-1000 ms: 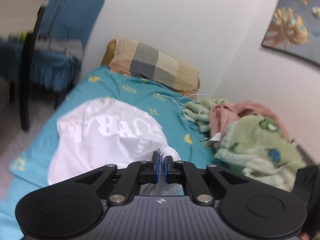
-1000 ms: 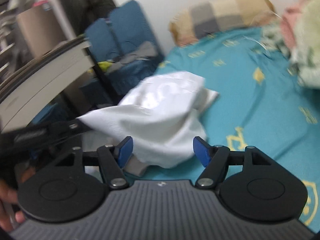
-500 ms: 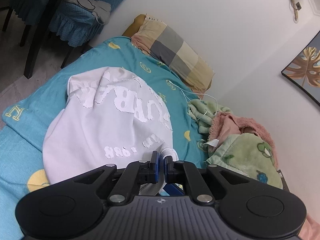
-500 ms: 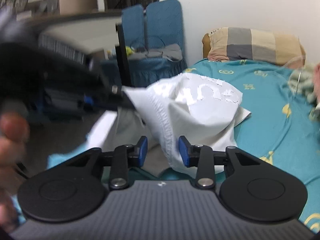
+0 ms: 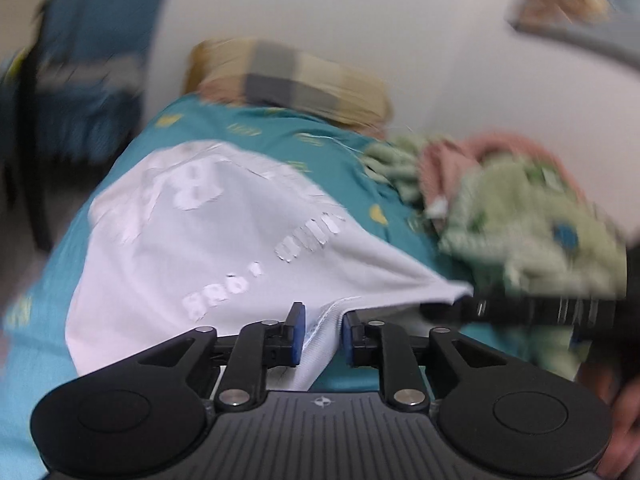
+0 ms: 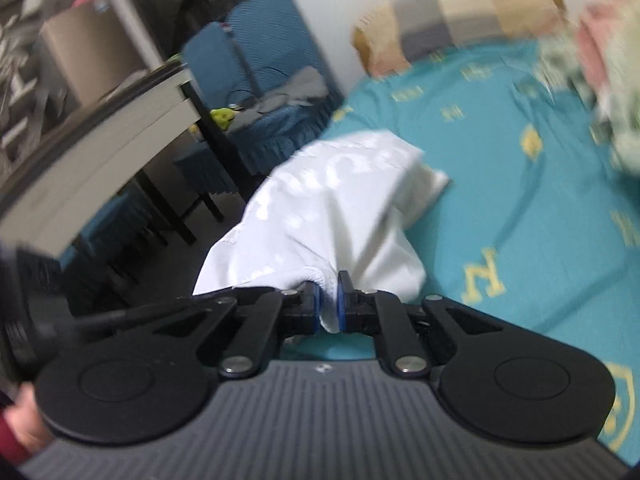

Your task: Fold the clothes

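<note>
bed (image 6: 500, 184) in teal sheet with yellow marks filling the room corner, checked pillow (image 5: 296, 80) at the wall | white shirt (image 5: 208, 248) lying near the bed's edge, print too blurred to read | right gripper (image 6: 328, 304) closing on its hem | left gripper (image 5: 322, 336) opening, hem between

A: What colours lie ahead of the fingers?
B: A white shirt (image 5: 224, 248) with pale raised lettering, on a teal bedsheet (image 6: 520, 200) printed with yellow motifs.
A: And beyond?
B: A pillow (image 5: 292, 84) checked in tan, grey and cream; a green-and-pink blanket (image 5: 520, 216) to the right.
</note>
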